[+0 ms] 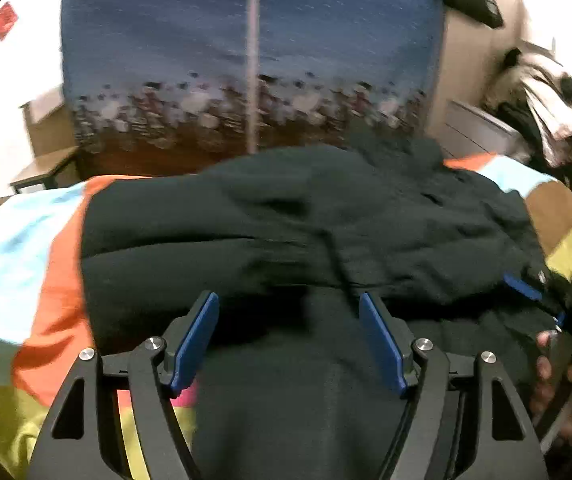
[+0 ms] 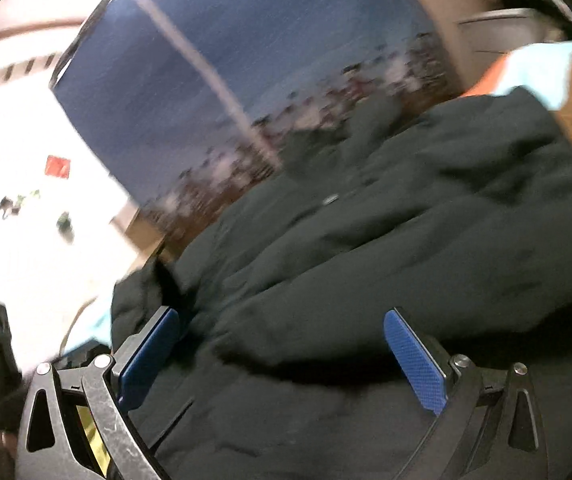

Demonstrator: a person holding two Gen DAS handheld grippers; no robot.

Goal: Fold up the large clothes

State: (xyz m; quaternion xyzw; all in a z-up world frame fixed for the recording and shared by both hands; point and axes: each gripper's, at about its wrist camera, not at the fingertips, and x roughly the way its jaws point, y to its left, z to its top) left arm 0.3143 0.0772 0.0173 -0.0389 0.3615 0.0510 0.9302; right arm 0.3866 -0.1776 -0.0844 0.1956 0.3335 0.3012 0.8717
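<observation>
A large black padded jacket (image 1: 286,220) lies bunched across a table covered by a cloth (image 1: 25,260) of light blue, orange and yellow patches. My left gripper (image 1: 289,300) is open, its blue pads (image 1: 195,344) spread just above the jacket's near edge, holding nothing. The jacket also fills the right wrist view (image 2: 366,240). My right gripper (image 2: 281,316) is open over the jacket's near part, empty. The right gripper also shows at the right edge of the left wrist view (image 1: 542,296), with a hand on its handle.
A blue panel (image 1: 245,40) with a blurred pattern along its lower part stands right behind the table. A pile of clothes (image 1: 546,112) sits at the far right. Cardboard boxes (image 1: 45,120) are at the far left. Both views are motion-blurred.
</observation>
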